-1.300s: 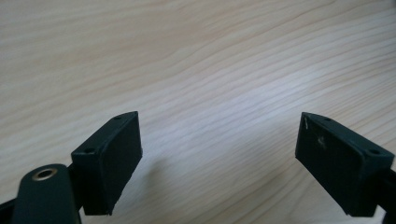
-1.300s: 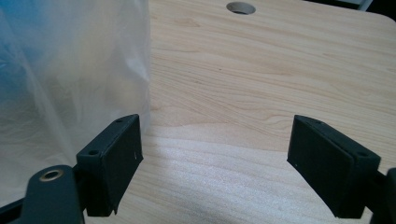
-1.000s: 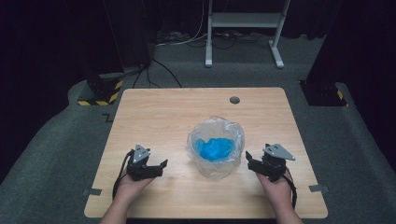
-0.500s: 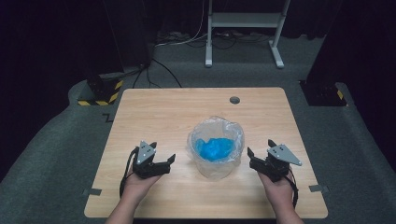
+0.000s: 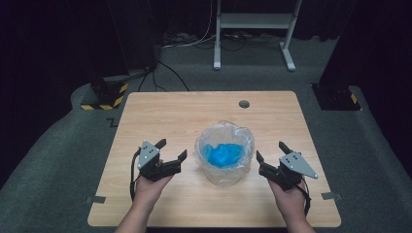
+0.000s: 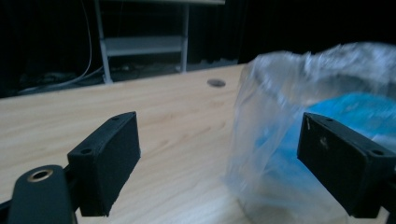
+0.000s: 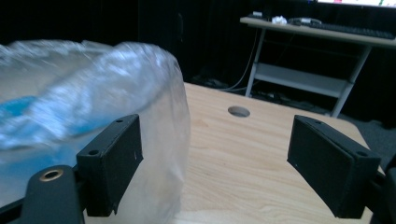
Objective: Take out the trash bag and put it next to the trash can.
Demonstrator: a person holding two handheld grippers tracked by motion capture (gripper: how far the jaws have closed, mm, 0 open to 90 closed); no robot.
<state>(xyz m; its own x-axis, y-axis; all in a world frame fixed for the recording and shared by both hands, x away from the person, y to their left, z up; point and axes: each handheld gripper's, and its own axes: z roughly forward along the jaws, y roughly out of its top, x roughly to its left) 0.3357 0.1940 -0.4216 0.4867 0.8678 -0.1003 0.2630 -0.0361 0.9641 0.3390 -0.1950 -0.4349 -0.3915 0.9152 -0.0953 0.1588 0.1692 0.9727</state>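
Wooden desk [image 5: 160,116], pale and mostly bare, with a round cable hole [image 5: 244,104] near the far edge. Dark carpeted floor [image 5: 58,160] all around, a white metal stand [image 5: 252,22] beyond the far side, a black-and-yellow striped block [image 5: 104,97] off the far left corner. Near the middle of the desk, slightly toward the near edge, a clear plastic bag [image 5: 224,155], standing upright with its mouth open and rim crumpled, holding something blue [image 5: 224,154] bunched inside. Left of the bag, left gripper [image 5: 171,155] held in a hand, jaws spread wide and gripping nothing, pointed toward the bag and just beside it without touching, as far as can be told. In the left gripper view, bag [image 6: 317,130] seen close and blurred, its side partly behind one jaw, bare wood between the two jaws. Right of the bag, right gripper [image 5: 270,152] held likewise, jaws also spread wide and empty, near the bag's side. In the right gripper view, bag [image 7: 116,93] bulging behind one jaw, cable hole [image 7: 238,111] visible on the wood between the jaws. Bag between the two grippers.
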